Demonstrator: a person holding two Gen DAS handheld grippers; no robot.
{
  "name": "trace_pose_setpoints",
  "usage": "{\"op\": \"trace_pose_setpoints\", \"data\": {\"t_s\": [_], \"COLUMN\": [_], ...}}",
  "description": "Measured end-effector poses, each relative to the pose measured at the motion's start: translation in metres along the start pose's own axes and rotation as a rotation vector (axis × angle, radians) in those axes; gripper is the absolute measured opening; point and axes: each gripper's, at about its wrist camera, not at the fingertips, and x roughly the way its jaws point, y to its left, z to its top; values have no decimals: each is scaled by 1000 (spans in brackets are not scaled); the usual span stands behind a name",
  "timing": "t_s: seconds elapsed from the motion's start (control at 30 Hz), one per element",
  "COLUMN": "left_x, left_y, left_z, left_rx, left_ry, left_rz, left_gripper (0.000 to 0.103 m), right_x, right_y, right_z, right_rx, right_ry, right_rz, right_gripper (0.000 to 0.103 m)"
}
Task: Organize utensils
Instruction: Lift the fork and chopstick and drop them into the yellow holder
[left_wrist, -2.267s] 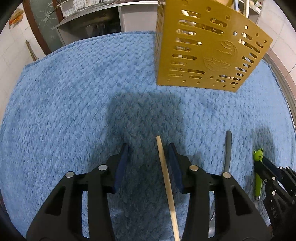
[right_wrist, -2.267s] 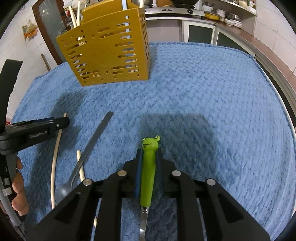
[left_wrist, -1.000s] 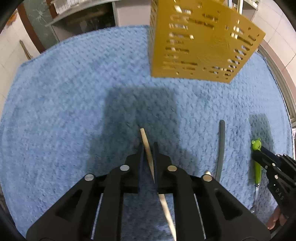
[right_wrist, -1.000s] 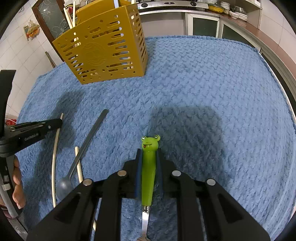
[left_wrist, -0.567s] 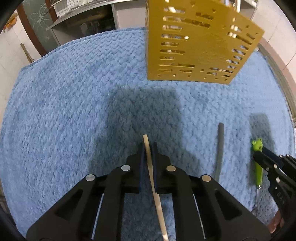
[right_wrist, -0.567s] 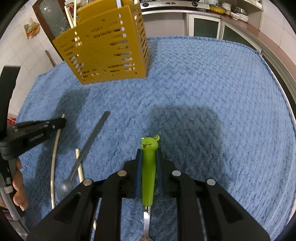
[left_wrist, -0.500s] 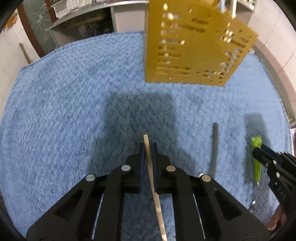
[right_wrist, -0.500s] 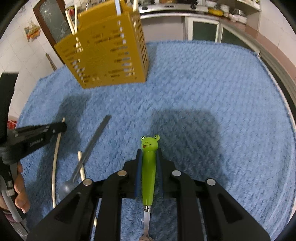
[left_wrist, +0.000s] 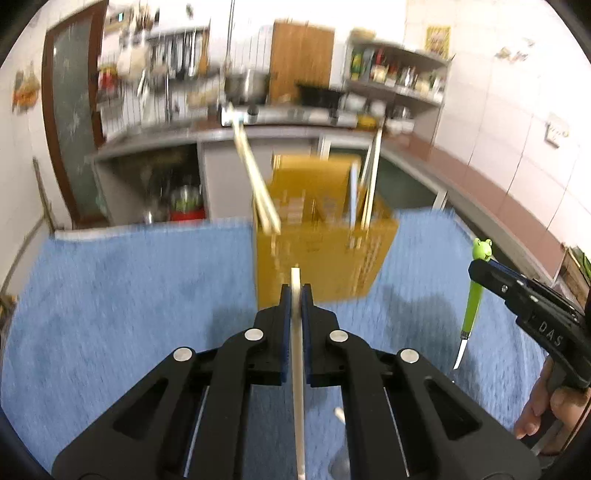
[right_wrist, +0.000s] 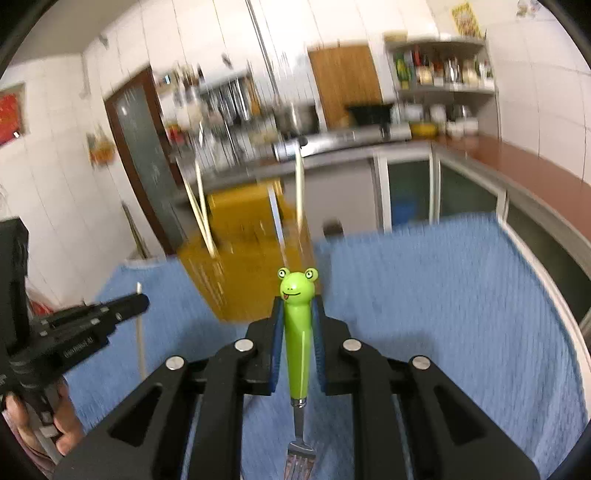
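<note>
My left gripper (left_wrist: 295, 291) is shut on a pale wooden chopstick (left_wrist: 297, 369), whose tip pokes out past the pads. It hangs above the blue mat (left_wrist: 122, 288), a short way in front of the yellow slotted utensil holder (left_wrist: 321, 258). My right gripper (right_wrist: 297, 306) is shut on the green frog-handled fork (right_wrist: 297, 332), tines pointing back down. The right wrist view shows the holder (right_wrist: 240, 266) ahead and to the left, with several chopsticks standing in it. Each gripper shows in the other's view, the fork (left_wrist: 474, 295) at the right and the chopstick (right_wrist: 139, 332) at the left.
A second chopstick end (left_wrist: 340, 413) and a spoon bowl (left_wrist: 340, 467) lie on the mat under the left gripper. A kitchen counter (left_wrist: 280, 125) with shelves runs behind the mat, and a brown worktop (right_wrist: 535, 166) borders its right side. A hand (left_wrist: 543, 406) grips the right tool.
Both grippers have risen off the mat and tilted up, each lifting its utensil. The views now take in the holder's open top and the kitchen behind it.
</note>
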Motion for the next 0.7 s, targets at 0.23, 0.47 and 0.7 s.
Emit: {"op": "trace_pose_setpoints", "data": {"t_s": [0.23, 0.47, 0.7], "left_x": [-11, -7, 4], "left_y": [10, 2, -2], "left_z": [61, 115, 132], "left_rx": [-51, -36, -45], "left_ry": [-197, -349, -433], "left_rz": [-13, 12, 7], "left_gripper": [4, 4, 4], "right_x": [-7, 0, 33], "right_y": [13, 27, 33], "right_z": [50, 82, 88], "right_rx": [-28, -89, -145], "right_ry": [-234, -428, -510], "right_rz": [32, 47, 57], "right_gripper": [16, 16, 16]}}
